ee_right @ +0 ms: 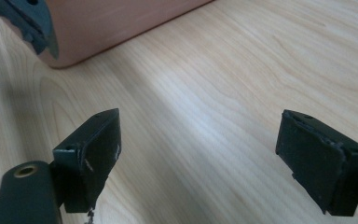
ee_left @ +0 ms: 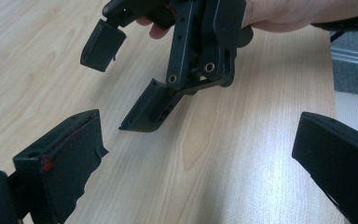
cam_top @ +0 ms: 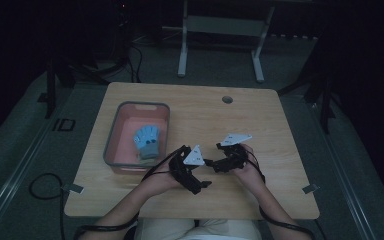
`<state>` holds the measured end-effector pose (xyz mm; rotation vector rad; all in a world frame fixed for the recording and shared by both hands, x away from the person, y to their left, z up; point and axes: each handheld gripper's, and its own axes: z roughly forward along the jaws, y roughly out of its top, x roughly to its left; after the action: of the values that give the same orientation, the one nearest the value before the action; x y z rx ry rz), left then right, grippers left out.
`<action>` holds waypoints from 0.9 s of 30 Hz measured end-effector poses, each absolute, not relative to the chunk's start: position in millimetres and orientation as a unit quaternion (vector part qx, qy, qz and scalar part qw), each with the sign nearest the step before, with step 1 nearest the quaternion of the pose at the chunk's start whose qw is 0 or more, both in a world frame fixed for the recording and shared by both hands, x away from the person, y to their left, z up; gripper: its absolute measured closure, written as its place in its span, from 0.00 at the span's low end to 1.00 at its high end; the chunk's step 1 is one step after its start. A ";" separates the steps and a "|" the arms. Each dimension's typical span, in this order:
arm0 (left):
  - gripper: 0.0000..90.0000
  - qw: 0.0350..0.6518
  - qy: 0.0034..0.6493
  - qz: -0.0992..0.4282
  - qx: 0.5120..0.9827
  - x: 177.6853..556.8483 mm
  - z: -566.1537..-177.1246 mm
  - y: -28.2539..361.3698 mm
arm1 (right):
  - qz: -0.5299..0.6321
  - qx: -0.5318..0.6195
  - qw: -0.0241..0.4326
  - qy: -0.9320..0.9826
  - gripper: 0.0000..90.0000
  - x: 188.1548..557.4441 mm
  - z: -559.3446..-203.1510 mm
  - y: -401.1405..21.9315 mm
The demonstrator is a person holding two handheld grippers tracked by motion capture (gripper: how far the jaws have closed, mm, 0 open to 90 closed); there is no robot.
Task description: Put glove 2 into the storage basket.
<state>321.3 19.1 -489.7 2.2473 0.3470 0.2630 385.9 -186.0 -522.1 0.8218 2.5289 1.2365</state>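
Glove [cam_top: 147,141]: blue, lying flat inside the bin [cam_top: 113,135], right-of-centre on its pink floor, fingers pointing toward the far edge of the table [cam_top: 260,115]. Nothing is touching it.

Bin: grey-rimmed, pink inside, rectangular, on the left half of the table, long side running front to back. Its near end is close to the person's left hand [cam_top: 156,181]. In the right gripper view its pink outer wall [ee_right: 116,28] fills the upper left, standing on the wood.

Left gripper [cam_top: 206,183]: held over the table's near-centre, just right of the bin's near right corner, grey three-cornered plate on top. In its own view [ee_left: 196,154] the jaws are spread wide, bare wood between them, nothing pinched.

Right gripper [cam_top: 209,162]: held by the right hand [cam_top: 250,172] just right of the left gripper, tips pointing left toward it, the two close but apart. In its own view [ee_right: 198,154] the jaws are also spread wide over bare wood, empty. The left gripper view shows it [ee_left: 116,84] head-on, jaws apart, lower one near the table surface; contact with the wood can't be told.

Both grippers are well apart from the glove, outside the bin.

Table: light wood, rounded corners, a small round hole [cam_top: 227,99] near the far edge. Cables trail from both grippers off the near edge.
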 end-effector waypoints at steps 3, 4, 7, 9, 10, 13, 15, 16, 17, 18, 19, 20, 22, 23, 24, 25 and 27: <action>0.02 0.417 0.133 0.098 0.894 319.7 -495.6 15.9 | 0.420 0.280 0.104 0.857 0.16 383.4 -526.2 -191.2; 0.02 0.418 0.126 0.097 0.895 318.0 -499.8 13.6 | 0.421 0.281 0.103 0.856 0.16 382.4 -527.5 -192.8; 0.02 0.417 0.119 0.093 0.896 316.0 -505.0 10.3 | 0.423 0.281 0.104 0.855 0.16 378.8 -531.0 -197.9; 0.02 0.415 0.112 0.093 0.898 314.4 -509.6 7.8 | 0.426 0.282 0.102 0.854 0.16 375.8 -533.6 -201.4; 0.02 0.413 0.110 0.090 0.899 313.8 -511.6 6.7 | 0.425 0.282 0.103 0.854 0.16 375.0 -534.6 -202.6; 0.02 0.414 0.106 0.085 0.900 312.4 -517.2 4.2 | 0.430 0.281 0.101 0.852 0.15 371.0 -538.2 -207.5; 0.02 0.411 0.107 0.085 0.902 311.7 -520.8 2.6 | 0.428 0.282 0.103 0.852 0.16 368.4 -540.3 -210.8; 0.02 0.406 0.109 0.088 0.903 311.7 -522.6 1.7 | 0.428 0.282 0.102 0.852 0.16 367.6 -541.5 -212.7; 0.02 0.403 0.111 0.089 0.904 311.4 -524.6 0.7 | 0.429 0.283 0.104 0.851 0.16 366.5 -542.8 -214.7; 0.02 0.401 0.110 0.090 0.905 311.1 -526.6 -0.1 | 0.429 0.283 0.106 0.851 0.16 365.2 -543.8 -216.6; 0.02 0.402 0.109 0.093 0.904 310.4 -528.3 -0.6 | 0.429 0.283 0.107 0.851 0.16 364.0 -544.9 -218.6; 0.02 0.402 0.109 0.093 0.904 310.4 -528.3 -0.6 | 0.428 0.283 0.106 0.852 0.16 362.8 -545.8 -220.4; 0.02 0.409 0.103 0.086 0.903 307.9 -532.7 -2.3 | 0.424 0.282 0.108 0.854 0.16 360.6 -547.3 -223.6; 0.02 0.411 0.100 0.086 0.902 306.6 -534.2 -3.1 | 0.424 0.280 0.107 0.855 0.16 358.5 -548.0 -226.1; 0.02 0.411 0.099 0.087 0.902 305.6 -535.5 -4.1 | 0.424 0.281 0.106 0.855 0.16 356.7 -548.6 -228.0; 0.02 0.410 0.097 0.084 0.903 305.2 -536.7 -5.0 | 0.422 0.280 0.107 0.855 0.16 355.2 -549.2 -229.8; 0.02 0.410 0.095 0.081 0.904 304.0 -539.0 -6.5 | 0.422 0.281 0.107 0.855 0.16 352.0 -550.5 -233.2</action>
<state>304.0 -6.5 -539.0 2.2758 0.2387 0.2038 352.0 -233.2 -550.5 0.8281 2.5172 1.2435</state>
